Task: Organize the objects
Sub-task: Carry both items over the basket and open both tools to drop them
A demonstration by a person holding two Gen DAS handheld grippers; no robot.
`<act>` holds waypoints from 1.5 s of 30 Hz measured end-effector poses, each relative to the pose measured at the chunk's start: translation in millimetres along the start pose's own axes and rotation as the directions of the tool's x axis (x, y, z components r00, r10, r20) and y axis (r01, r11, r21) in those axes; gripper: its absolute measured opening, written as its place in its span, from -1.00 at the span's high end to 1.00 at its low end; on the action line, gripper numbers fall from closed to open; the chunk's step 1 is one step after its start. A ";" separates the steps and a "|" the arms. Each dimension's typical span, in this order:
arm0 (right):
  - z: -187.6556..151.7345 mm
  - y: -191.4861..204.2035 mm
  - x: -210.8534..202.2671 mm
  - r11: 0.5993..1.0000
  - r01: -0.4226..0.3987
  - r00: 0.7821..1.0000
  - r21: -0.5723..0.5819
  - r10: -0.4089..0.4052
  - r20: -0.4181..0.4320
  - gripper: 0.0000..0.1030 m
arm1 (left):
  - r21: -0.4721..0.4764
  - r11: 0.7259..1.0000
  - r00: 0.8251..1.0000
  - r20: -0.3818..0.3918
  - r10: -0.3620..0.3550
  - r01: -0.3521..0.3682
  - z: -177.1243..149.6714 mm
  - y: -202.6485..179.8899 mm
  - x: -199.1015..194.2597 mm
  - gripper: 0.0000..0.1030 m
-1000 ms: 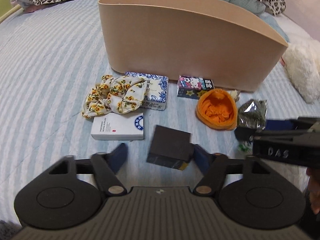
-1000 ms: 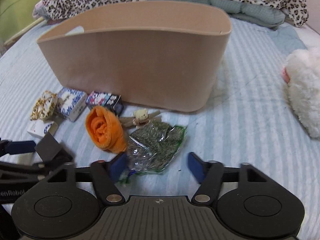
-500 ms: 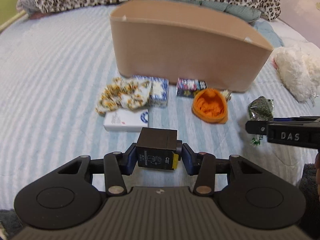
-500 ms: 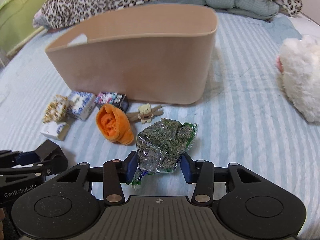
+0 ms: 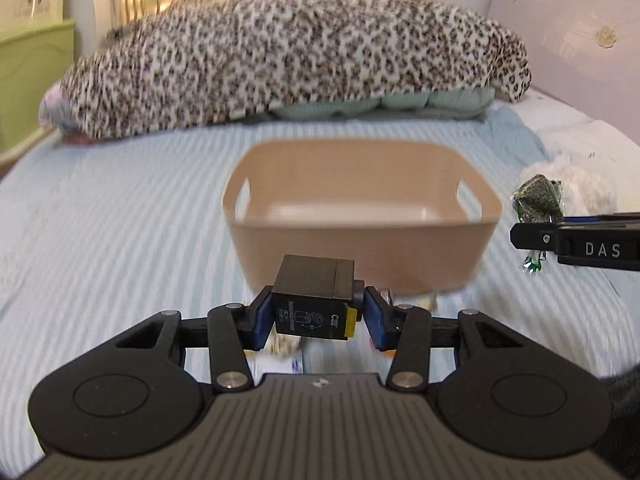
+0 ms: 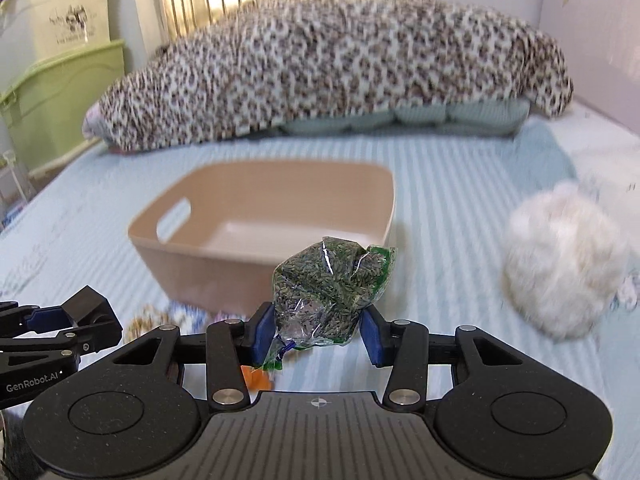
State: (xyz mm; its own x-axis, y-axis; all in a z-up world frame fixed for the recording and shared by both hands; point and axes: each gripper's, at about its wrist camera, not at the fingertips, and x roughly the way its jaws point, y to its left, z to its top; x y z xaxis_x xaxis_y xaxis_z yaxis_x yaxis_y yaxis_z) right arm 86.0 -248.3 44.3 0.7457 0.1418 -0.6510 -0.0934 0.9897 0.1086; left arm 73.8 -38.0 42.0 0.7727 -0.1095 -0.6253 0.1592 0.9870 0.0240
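Observation:
My left gripper (image 5: 318,318) is shut on a small black box (image 5: 314,300) with a yellow corner and holds it above the bed, just in front of the tan basket (image 5: 360,252). My right gripper (image 6: 316,334) is shut on a clear bag of green herbs (image 6: 330,280), held up in front of the basket (image 6: 224,272). The bag also shows at the right edge of the left wrist view (image 5: 538,200). The basket looks empty inside. The black box shows at the lower left of the right wrist view (image 6: 90,312).
A leopard-print blanket (image 5: 288,56) lies across the back of the striped bed. A white fluffy toy (image 6: 560,260) sits to the right of the basket. Small items (image 6: 148,322) lie blurred on the bed below the grippers. Green bins (image 6: 60,100) stand far left.
Both grippers closed on their objects and lifted them off the bed. They now sit higher, so the inside of the basket shows and the loose items are mostly below the view.

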 end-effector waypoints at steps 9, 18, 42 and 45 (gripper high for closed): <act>47.6 -5.9 2.9 1.000 0.016 0.996 -0.022 -0.014 0.085 0.17 | 0.006 1.000 0.999 0.042 0.007 -0.008 51.2 -8.7 35.5 0.06; 73.4 -3.0 60.3 0.998 0.035 0.999 -0.051 -0.033 0.040 0.17 | -0.006 1.000 0.997 -0.075 0.023 -0.024 65.4 -10.2 117.7 0.06; 57.6 6.6 67.6 0.997 0.045 0.999 -0.060 -0.046 -0.016 -0.85 | -0.035 0.997 0.994 -0.089 0.069 -0.072 57.3 18.4 84.9 -0.78; 53.1 12.5 51.7 0.996 0.044 0.999 -0.077 -0.045 -0.010 -0.96 | -0.027 0.996 0.992 -0.099 0.076 -0.080 51.3 27.6 71.2 -0.79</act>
State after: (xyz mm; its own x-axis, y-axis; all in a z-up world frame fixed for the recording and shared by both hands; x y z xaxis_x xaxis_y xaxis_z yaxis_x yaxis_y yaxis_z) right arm 158.4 -229.6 51.8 0.7423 0.0971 -0.6630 -0.1107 0.9936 0.0216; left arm 164.8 -24.7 38.2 0.7180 -0.0215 -0.6957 0.0806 0.9954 0.0524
